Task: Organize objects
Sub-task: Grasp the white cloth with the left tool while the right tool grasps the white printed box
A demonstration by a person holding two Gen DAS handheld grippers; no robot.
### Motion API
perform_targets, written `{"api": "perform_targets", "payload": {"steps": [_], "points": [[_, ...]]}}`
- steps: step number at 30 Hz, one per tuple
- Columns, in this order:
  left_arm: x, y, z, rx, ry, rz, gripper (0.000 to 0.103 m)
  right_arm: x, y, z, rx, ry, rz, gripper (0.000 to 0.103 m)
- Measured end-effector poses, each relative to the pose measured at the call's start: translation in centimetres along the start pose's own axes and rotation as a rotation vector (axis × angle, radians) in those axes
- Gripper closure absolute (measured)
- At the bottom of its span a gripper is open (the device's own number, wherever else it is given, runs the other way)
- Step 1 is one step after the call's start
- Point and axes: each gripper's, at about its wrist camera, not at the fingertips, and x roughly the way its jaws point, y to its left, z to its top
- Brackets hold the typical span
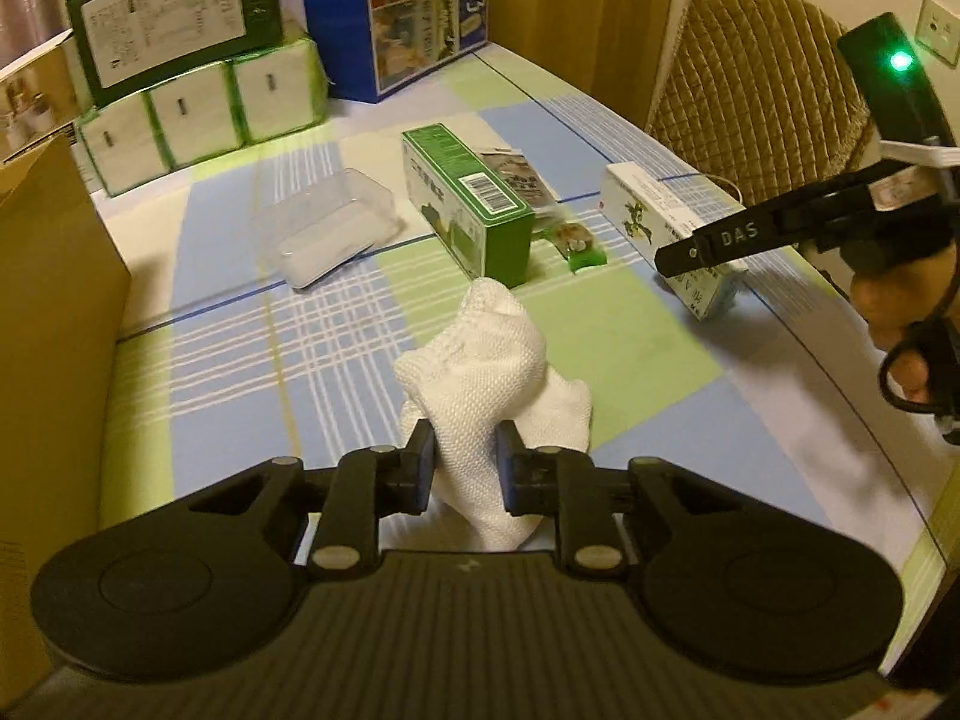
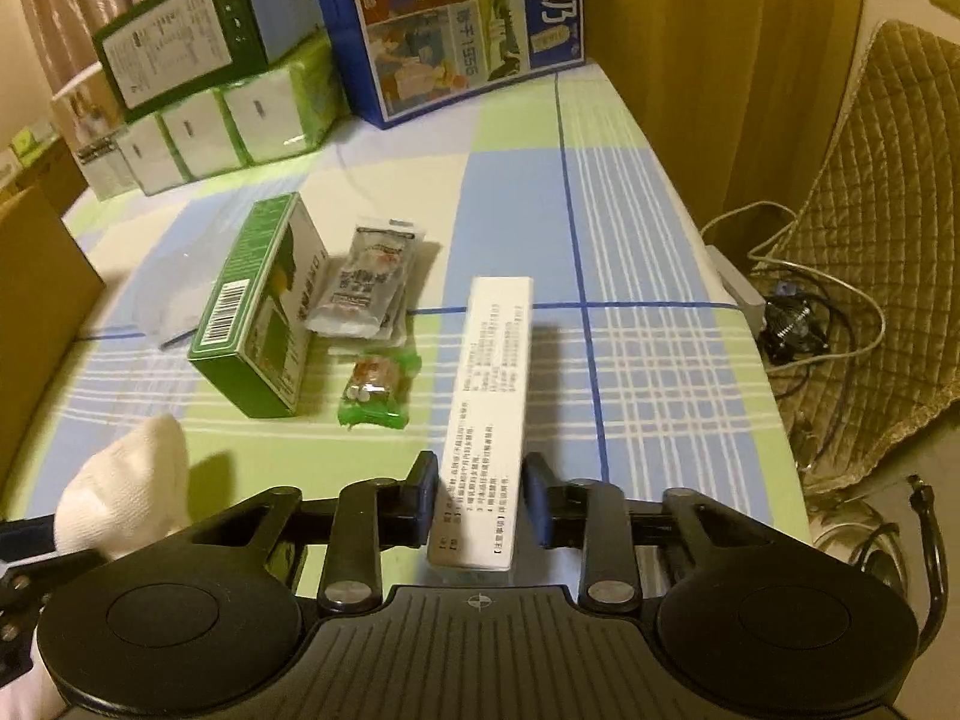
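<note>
My left gripper (image 1: pixel 465 465) is shut on a white knitted sock (image 1: pixel 480 360), which sticks up and forward from between the fingers above the checked tablecloth (image 1: pixel 630 348). The same sock (image 2: pixel 126 492) shows at the lower left of the right wrist view. My right gripper (image 2: pixel 480 495) is shut on the near end of a long white printed box (image 2: pixel 492 384). In the left wrist view that white box (image 1: pixel 654 204) hangs tilted at the right, under the right gripper (image 1: pixel 681 255), which a hand holds.
A green box (image 1: pixel 468 204), silver sachets (image 1: pixel 519 174), a green candy wrapper (image 1: pixel 579 249) and a clear plastic tub (image 1: pixel 327 228) lie mid-table. Tissue packs (image 1: pixel 198 114) and a blue carton (image 1: pixel 420 6) stand behind. A cardboard box (image 1: pixel 54 312) lines the left; a cushioned chair (image 2: pixel 882 228) and cables (image 2: pixel 798 324) are right.
</note>
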Motion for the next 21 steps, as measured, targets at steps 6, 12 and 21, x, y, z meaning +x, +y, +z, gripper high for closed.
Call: {"api": "perform_targets", "payload": {"steps": [6,12,21], "points": [[-0.6,-0.1,0.1,-0.019,-0.035,-0.008,0.046,-1.9,0.9,-1.3,0.033,-0.001,-0.022,0.08],[0.5,-0.6,0.5,-0.011,-0.03,-0.008,0.042,-4.3,1.9,-4.2,0.083,0.015,-0.009,0.08],[2.6,-1.3,0.6,0.05,-0.01,0.022,0.047,-4.3,2.1,-5.4,0.084,-0.033,-0.006,0.059]]}}
